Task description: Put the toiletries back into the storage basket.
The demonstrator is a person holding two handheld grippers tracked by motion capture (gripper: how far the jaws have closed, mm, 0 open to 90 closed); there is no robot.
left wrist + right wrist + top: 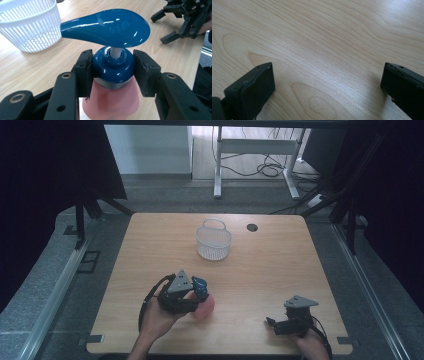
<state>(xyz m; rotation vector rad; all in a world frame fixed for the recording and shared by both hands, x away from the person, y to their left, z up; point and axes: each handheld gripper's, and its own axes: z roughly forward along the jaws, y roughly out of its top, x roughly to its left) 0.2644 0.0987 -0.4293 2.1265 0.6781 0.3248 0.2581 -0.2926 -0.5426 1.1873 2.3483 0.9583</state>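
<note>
At the near edge of the pale wood-grain bench (280, 270), the left tool (113, 71) pinches the glossy blue collar of a pink plastic pump bottle (112, 100), at about seven o'clock on the bench. The right tool (287, 322), at five o'clock, rests jaws spread, holding nothing. At twelve sits a white slotted plastic basket (214, 242), likely the bottle's destination: the next move calls for a lift and carry.

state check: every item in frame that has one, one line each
Pink plastic pump bottle with glossy blue pump head: upright on the table, clamped at its blue collar.
White slotted plastic basket: upright, looks empty, handle up.
Left gripper: jaws shut on the bottle's collar.
Right gripper: jaws wide open above bare wood, holding nothing.
</note>
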